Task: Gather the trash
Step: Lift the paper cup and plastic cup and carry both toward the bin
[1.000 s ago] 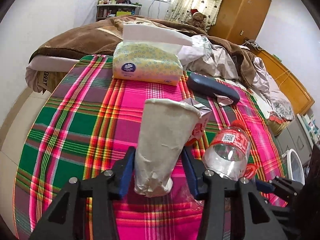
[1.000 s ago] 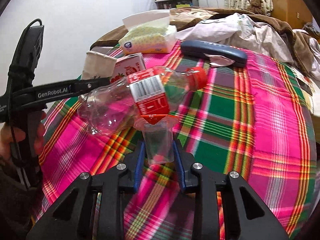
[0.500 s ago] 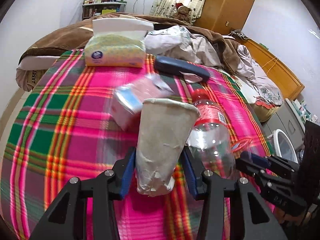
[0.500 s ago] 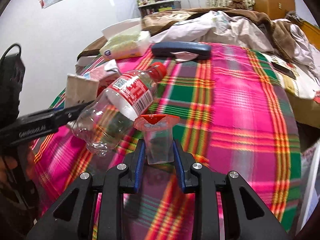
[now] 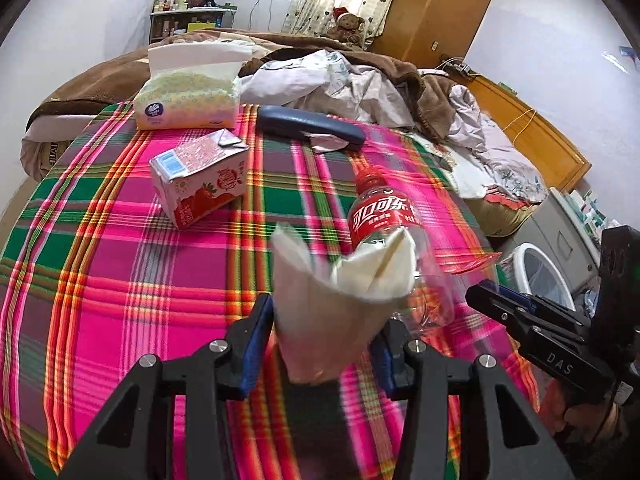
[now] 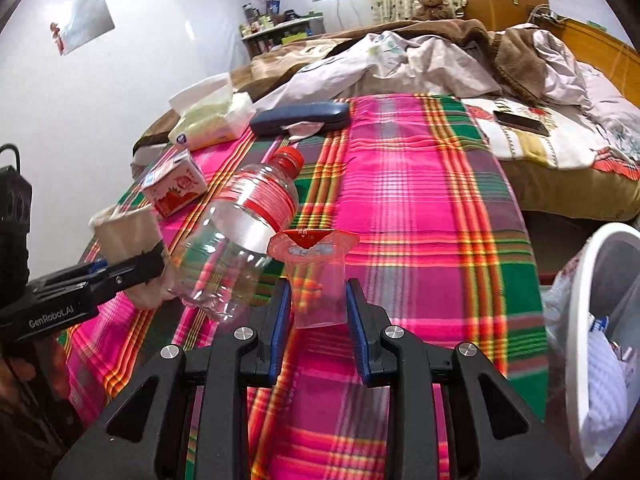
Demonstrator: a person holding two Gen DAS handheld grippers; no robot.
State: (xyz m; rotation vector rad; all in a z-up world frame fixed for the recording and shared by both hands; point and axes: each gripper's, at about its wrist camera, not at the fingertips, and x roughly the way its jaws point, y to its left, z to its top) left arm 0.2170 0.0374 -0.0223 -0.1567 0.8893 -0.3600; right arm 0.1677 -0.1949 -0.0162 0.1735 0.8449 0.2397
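Left gripper (image 5: 324,344) clamped on a paper cup (image 5: 336,304), rim crushed inward; squeeze sits low on the body, likely so the soft wall folds rather than slips; cup carried above the plaid cloth (image 5: 120,280).

Right gripper (image 6: 316,312) closed on a clear plastic cup (image 6: 318,280) with a red peel lid; held upright, probably to keep any dregs inside.

Bottle (image 6: 244,236) hangs in the air between the two tools, red cap up and away; what bears it cannot be told; it seems wedged against the paper cup or the plastic cup.

Bin (image 6: 592,320), white rim, lined with a bag, stands just off the right edge of the table; both loads appear headed that way.

Carton (image 5: 200,180) lies on its side on the cloth, not yet picked up; tissue pack (image 5: 188,96) and dark case (image 5: 308,128) at the far edge, probably not trash.
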